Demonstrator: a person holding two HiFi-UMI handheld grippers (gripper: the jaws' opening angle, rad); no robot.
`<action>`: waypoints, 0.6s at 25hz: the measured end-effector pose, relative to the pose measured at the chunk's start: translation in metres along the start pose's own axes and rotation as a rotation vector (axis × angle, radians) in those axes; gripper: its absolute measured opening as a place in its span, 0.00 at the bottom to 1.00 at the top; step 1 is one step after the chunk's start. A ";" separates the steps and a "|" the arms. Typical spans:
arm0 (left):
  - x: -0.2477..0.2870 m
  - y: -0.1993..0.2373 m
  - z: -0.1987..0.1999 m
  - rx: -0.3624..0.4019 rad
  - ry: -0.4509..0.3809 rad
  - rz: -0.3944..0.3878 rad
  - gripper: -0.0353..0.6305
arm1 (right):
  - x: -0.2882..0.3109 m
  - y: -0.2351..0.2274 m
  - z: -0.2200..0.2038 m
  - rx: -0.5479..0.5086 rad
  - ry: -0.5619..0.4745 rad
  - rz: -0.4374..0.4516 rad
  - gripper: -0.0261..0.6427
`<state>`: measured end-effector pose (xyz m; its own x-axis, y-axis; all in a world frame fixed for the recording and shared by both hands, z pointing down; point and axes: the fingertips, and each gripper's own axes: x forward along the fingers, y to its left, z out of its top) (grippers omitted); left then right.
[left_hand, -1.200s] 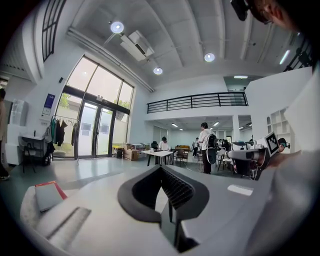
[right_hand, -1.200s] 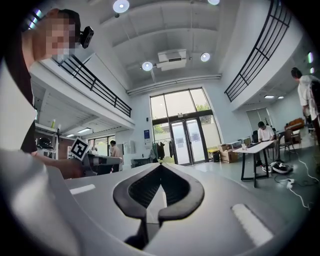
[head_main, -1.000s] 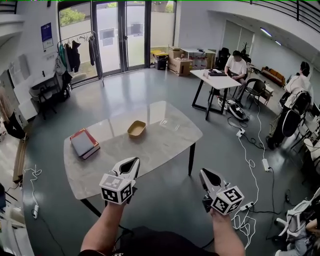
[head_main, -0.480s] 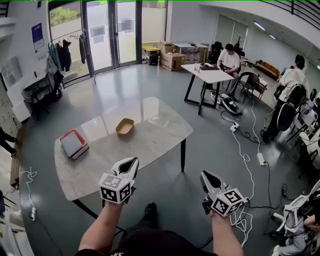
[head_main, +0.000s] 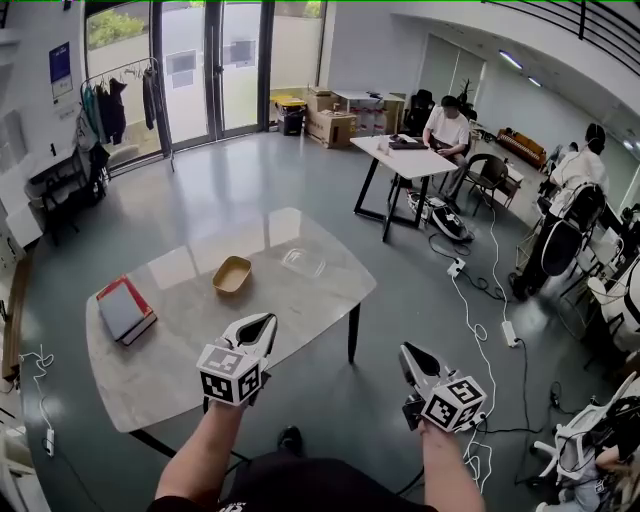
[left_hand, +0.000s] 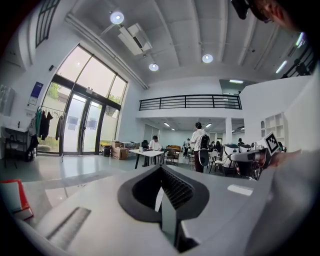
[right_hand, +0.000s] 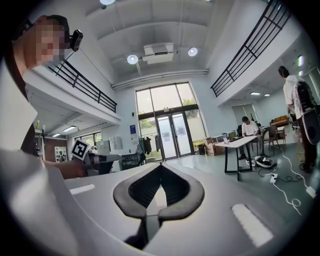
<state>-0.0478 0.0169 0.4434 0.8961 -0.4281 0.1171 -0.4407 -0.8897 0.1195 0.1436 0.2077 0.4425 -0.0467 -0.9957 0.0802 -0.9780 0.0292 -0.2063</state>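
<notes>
**Hovering with both tongs closed and empty at the near edge of the desk**

Both tools are held out in the air, touching nothing. The left tongs (head_main: 264, 321) have their jaw tips pressed together with nothing between them, as the left gripper view (left_hand: 161, 168) shows plainly. The right tongs (head_main: 407, 351) are closed and empty in the same way (right_hand: 160, 165).

Just ahead of the left tongs, and a little to their left, a shallow tan oval bowl (head_main: 232, 273) sits on the pale marbled desk with rounded corners (head_main: 170, 350). Farther left of those tongs lies a grey book with a red edge (head_main: 124, 309), also seen low in the left gripper view (left_hand: 12, 201). Ahead and slightly right of them rests a clear plastic tray (head_main: 303, 262). All three lie well apart from each other and from the tongs. By the look of it, no handling has begun: nothing is gripped, and everything on the desk lies untouched.

The left tongs hang over the desk's near edge, while the right tongs hang over the glossy grey floor (head_main: 400, 300) beside it. Far ahead of both stand glass doors (head_main: 215, 65) and a clothes rack (head_main: 120, 95). Ahead and to the right of the right tongs, a person sits at a white table (head_main: 400, 158), and cables (head_main: 480, 320) trail across the floor.
</notes>
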 end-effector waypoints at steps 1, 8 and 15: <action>0.008 0.006 0.003 0.000 0.000 -0.005 0.06 | 0.009 -0.004 0.006 -0.005 -0.005 0.000 0.06; 0.048 0.041 0.010 0.019 0.011 -0.062 0.06 | 0.088 -0.014 0.023 -0.031 -0.016 0.005 0.06; 0.079 0.080 0.014 0.009 0.027 -0.091 0.06 | 0.147 -0.016 0.017 -0.007 0.010 0.006 0.06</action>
<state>-0.0117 -0.0905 0.4484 0.9308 -0.3408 0.1324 -0.3565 -0.9262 0.1223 0.1563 0.0588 0.4409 -0.0544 -0.9946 0.0886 -0.9790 0.0357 -0.2005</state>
